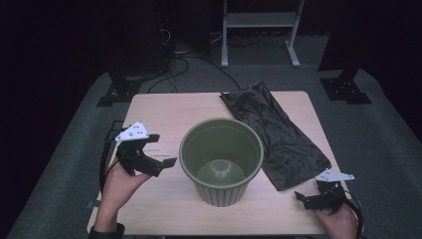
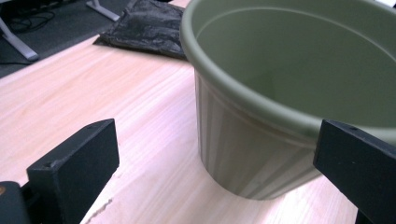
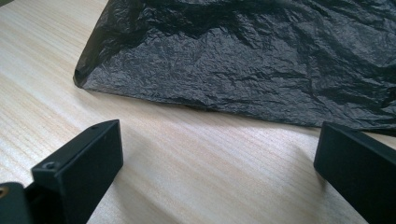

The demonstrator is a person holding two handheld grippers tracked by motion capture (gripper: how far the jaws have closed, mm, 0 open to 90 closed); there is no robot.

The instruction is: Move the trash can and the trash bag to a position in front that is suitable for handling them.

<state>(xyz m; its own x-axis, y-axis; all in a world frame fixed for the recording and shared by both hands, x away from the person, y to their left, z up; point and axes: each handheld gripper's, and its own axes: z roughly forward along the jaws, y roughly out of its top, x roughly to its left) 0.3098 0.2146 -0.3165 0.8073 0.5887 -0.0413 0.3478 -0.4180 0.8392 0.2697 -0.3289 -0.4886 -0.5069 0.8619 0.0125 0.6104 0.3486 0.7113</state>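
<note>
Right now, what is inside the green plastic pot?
Nothing: the ribbed green plastic pot shows only its bare inner wall and raised floor in the high view. The floor's near edge is hidden behind the rim.

Olive-green pot, black bag

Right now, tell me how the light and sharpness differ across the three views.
High view: dim, dark surroundings, table lit, green bin fairly sharp. Left gripper view: brighter, the bin close, its rim slightly soft. Right gripper view: the black bag shows crisp wrinkles with faint sheen and a soft shadow along its edge.
</note>
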